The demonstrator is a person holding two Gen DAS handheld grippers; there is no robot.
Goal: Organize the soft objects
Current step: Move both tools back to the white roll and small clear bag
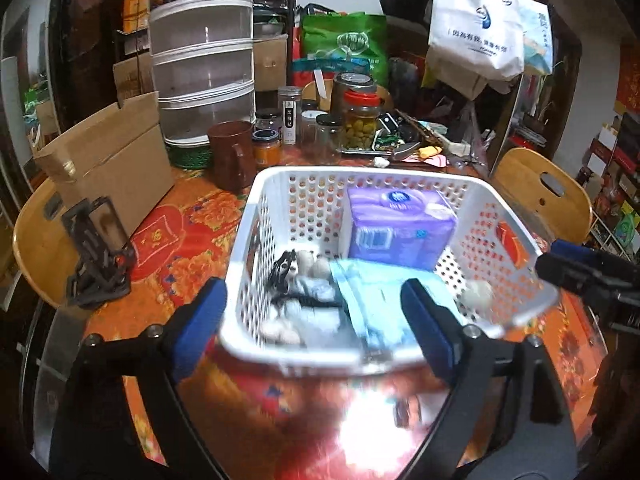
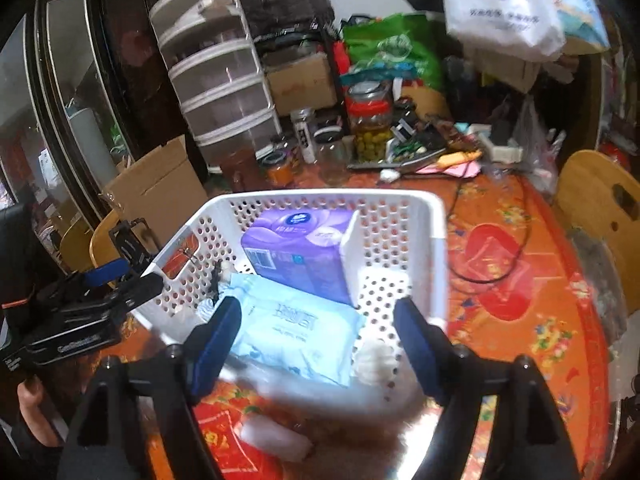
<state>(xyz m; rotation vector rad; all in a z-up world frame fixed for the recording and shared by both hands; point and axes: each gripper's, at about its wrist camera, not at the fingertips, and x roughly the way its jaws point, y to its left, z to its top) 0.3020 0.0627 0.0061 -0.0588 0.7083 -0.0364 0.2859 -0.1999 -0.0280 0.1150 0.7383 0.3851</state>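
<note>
The white perforated basket (image 1: 400, 184) stood on the red floral tablecloth (image 1: 168, 240), and inside it a purple tissue pack (image 1: 400, 224) stood against the far wall with a pale blue wipes pack (image 2: 296, 336) lying just in front of it. Beside the wipes pack, toward the basket's right wall, lay a small white soft item (image 2: 376, 360). The left gripper (image 1: 316, 332) and the right gripper (image 2: 320, 340) both hung over the basket's near rim, jaws spread wide and gripping nothing.
</note>
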